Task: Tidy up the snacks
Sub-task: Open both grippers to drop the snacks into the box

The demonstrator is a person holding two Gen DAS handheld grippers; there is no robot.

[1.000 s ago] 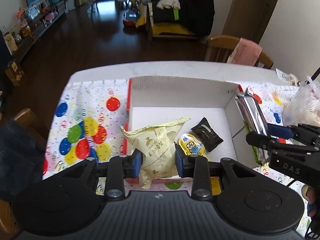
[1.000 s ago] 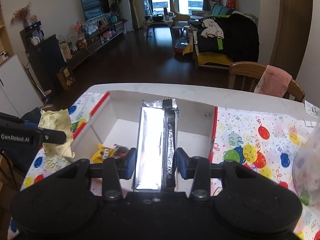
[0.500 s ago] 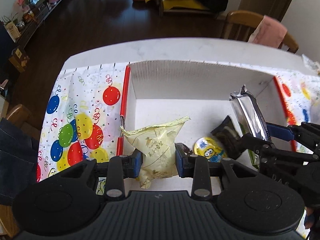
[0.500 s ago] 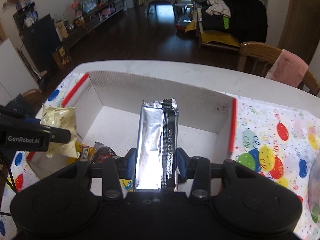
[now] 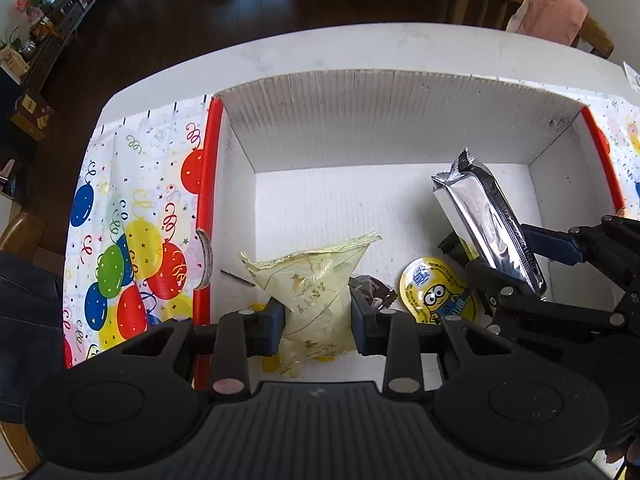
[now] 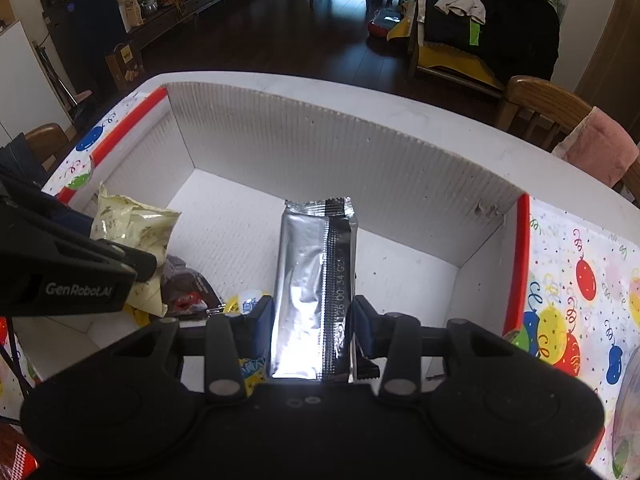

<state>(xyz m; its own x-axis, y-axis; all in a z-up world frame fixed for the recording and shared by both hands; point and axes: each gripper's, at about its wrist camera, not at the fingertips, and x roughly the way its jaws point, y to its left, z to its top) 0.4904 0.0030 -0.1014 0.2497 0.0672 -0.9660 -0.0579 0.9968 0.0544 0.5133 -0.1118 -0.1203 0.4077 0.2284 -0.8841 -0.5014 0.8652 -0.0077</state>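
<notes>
My left gripper [image 5: 316,320] is shut on a pale yellow snack bag [image 5: 316,284], held over the near left part of a white cardboard box [image 5: 400,120] with red edges. The same bag [image 6: 132,232] shows at the left of the right wrist view. My right gripper [image 6: 313,322] is shut on a long silver foil packet [image 6: 312,280], pointing down into the box; that packet [image 5: 484,220] appears at the right of the left wrist view. On the box floor lie a round yellow cartoon-lidded cup [image 5: 438,296] and dark wrapped snacks [image 5: 372,292].
The box stands on a balloon-print tablecloth [image 5: 132,240] over a white table [image 5: 360,52]. A wooden chair with a pink cloth [image 5: 548,4] stands beyond the far edge. A clear plastic bag [image 6: 628,420] lies at the right. The box's far half has bare floor.
Both grippers have sunk and tipped downward toward the box, each keeping its packet. The box fills more of both views, and the silver packet now hangs inside its walls.
</notes>
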